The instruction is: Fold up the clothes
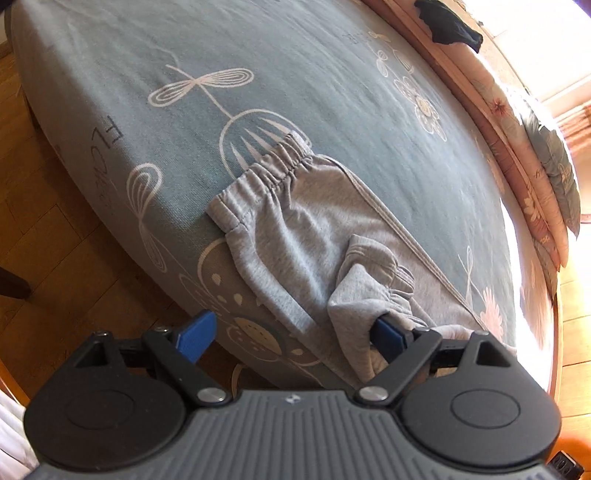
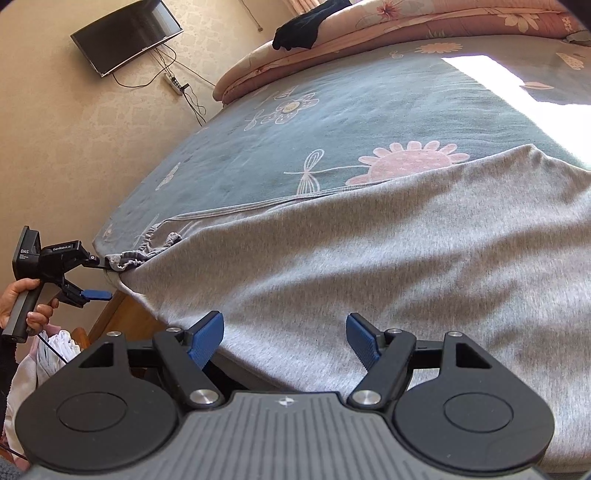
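Observation:
Grey sweatpants [image 1: 295,229] lie on the blue flower-print bed [image 1: 258,74], the elastic waistband toward the near left corner. My left gripper [image 1: 291,336] is open at the bed's edge; its right finger [image 1: 388,334] is tucked into a bunched cuff of the pants, its left finger is off the bed. In the right wrist view the grey pants [image 2: 369,266] spread wide, and my right gripper [image 2: 286,338] is open just above the cloth. The left gripper [image 2: 98,277] shows at the far left, one finger in the cuff.
A folded pink floral quilt [image 2: 406,22] with a black garment [image 2: 303,26] on it lies along the far side of the bed. A TV [image 2: 125,35] hangs on the wall. Wooden floor [image 1: 55,221] lies beside the bed. White clothes [image 2: 55,350] sit at the lower left.

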Motion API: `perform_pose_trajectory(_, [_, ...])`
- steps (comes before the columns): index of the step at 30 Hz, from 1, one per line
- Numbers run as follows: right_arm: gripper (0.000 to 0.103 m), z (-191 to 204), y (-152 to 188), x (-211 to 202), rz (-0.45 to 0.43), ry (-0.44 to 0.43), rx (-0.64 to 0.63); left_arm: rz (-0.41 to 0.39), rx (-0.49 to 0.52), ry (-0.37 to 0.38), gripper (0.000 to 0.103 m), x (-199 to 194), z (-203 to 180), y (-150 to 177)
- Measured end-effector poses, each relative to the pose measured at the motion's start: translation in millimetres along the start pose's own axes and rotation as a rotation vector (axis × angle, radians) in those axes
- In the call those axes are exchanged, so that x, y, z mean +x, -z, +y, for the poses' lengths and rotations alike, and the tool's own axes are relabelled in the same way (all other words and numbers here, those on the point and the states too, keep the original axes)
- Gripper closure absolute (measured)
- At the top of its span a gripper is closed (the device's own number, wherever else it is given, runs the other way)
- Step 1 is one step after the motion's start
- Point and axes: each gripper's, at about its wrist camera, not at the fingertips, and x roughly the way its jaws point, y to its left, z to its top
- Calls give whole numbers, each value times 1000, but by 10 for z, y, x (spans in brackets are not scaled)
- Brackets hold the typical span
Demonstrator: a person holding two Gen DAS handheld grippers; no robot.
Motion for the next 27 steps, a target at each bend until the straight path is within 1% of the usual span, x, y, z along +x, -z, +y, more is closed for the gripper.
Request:
perform_pose_trajectory(2, [24,-16,-3,-10,-5,-1,8,27,136,-126,13,11,-176,53])
perform_pose_trajectory(3, [24,-24,-5,-13,-8,-2,12,38,179,-186,13,9,-222,79])
perform_pose_trajectory(4, [24,-27,-5,-13,-9,-5,13,43,199,-232,13,-3,-228,97])
perform_pose_trajectory(5, [24,-26,-3,-9,-9,-9,12,45,201,-259,13,-29,-211,111])
perform_pose_trajectory(6, [24,-21,-1,-3,-8,-12,10,41,194,-271,13,-65,-187,118])
perform_pose_trajectory(8, [24,-5,5,13,-5,-15,2,9,192,-301,14,-151,-176,117])
perform_pose_trajectory(9, [24,3,8,21,-3,-16,-1,-4,210,-301,14,-185,-218,110])
perform_pose_trajectory(12, [24,23,17,41,1,-15,-9,-36,279,-278,13,-255,-409,75])
perform_pose_trajectory(14, [24,35,23,54,3,-13,-13,-41,341,-253,13,-245,-621,47])
perform_pose_trajectory(17, [24,38,33,56,2,-6,-13,-26,466,-199,13,-87,-1047,-6])
perform_pose_trajectory(20, [22,26,42,43,-4,1,-7,-6,583,-231,16,207,-1405,-41])
perform_pose_trajectory(23, [22,6,53,16,-12,2,0,88,655,-274,16,598,-1683,-49])
perform_pose_trajectory(25, [22,-15,57,4,-17,3,4,132,692,-318,16,809,-1793,-43])
perform_pose_trajectory(27, [22,-41,60,-4,-21,2,10,161,736,-406,16,988,-1856,-20])
